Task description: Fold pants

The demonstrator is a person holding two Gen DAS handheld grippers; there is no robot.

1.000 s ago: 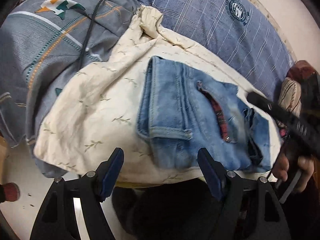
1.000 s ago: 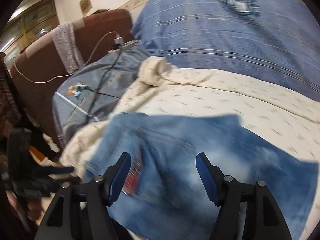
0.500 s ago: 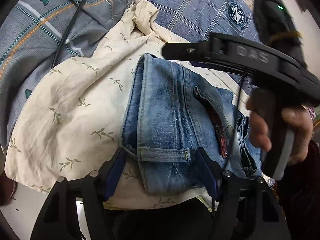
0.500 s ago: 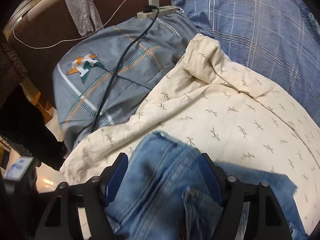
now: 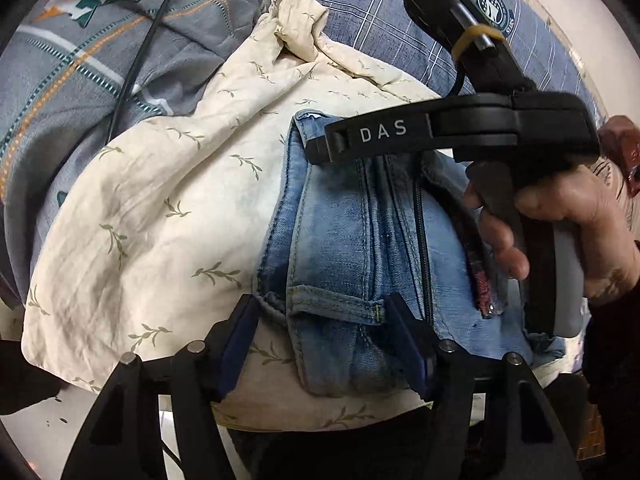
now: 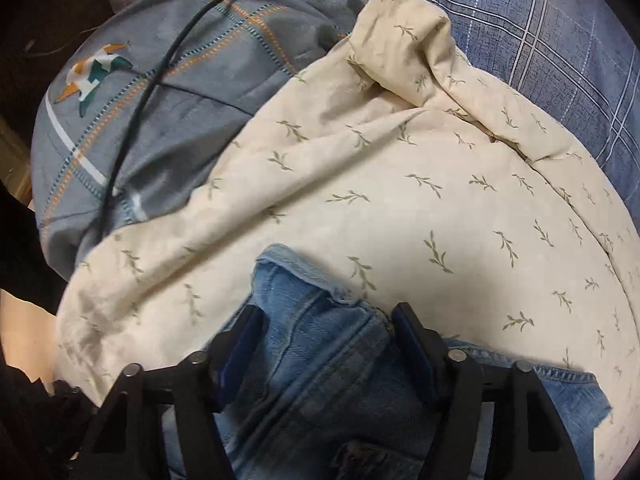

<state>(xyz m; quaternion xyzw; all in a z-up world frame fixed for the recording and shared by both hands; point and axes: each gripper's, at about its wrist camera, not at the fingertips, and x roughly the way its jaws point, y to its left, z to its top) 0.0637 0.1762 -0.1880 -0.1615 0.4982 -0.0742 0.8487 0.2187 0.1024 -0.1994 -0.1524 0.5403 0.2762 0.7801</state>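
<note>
**Squaring up the folded jeans**

While the jeans (image 5: pixel 360 248) lie as a compact folded bundle on the cream leaf-print sheet (image 5: pixel 160 208), both tools sit right over them. Just ahead of the left gripper (image 5: pixel 326 344), the near hem edge of the denim lies between its spread fingers, which straddle the fabric without pinching it. Ahead and to the right of that gripper, the person's right hand (image 5: pixel 560 232) carries the other tool across the far end of the bundle. In the right wrist view, the right gripper (image 6: pixel 326 346) also has its fingers parted, with the bunched denim corner lying between them; whether the pads actually touch the cloth is hard to judge from this angle.

The fold looks nearly complete, so the step in hand seems to be tidying or pressing the stack. To do it well, lower the fingers flat onto the top layer rather than snagging a single ply, and push inward evenly from both ends so the layers stay aligned. Keep clear of the black cable (image 6: pixel 136 120) running over the grey quilt (image 6: pixel 168 92) beyond and to the left, and avoid dragging the loose sheet underneath, which would shift the whole bundle.
</note>
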